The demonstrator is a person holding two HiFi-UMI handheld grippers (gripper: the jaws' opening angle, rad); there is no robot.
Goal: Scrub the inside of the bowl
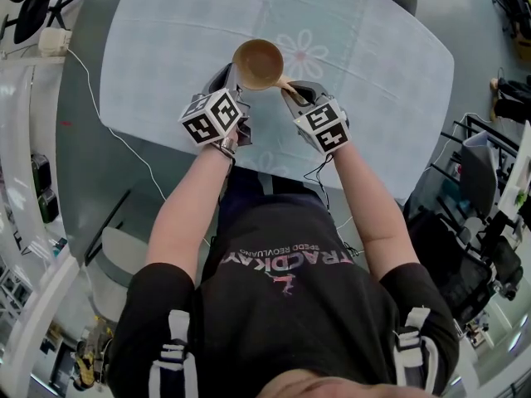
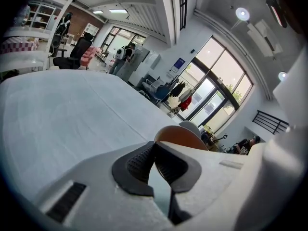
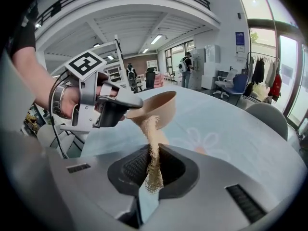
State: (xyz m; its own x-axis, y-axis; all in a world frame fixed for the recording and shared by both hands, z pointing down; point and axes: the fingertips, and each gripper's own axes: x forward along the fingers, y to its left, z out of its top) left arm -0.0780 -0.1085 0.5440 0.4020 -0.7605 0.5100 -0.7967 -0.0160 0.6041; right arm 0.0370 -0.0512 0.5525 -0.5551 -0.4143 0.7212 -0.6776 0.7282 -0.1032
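While the right claw (image 3: pixel 152 160) is pinched shut on it, a strip of coarse tan mesh scrubber (image 3: pixel 153 138) stands up between the pads. Its free end reaches toward the underside of the wooden bowl (image 3: pixel 158 107) just beyond; I can't tell whether it touches. The left claw (image 2: pixel 154 148) is pressed together on the near rim of that bowl. It holds the bowl tipped above the pale, flower-printed cloth (image 1: pixel 158 48) on the surface, clear of it as far as I can judge. The bowl looks light, stiff and smooth, so it may pivot in a single rim pinch once the scrubber pushes; a deep bite on the rim seems the sensible hold. The scrubber is limp, and its long free end will likely fold rather than press.
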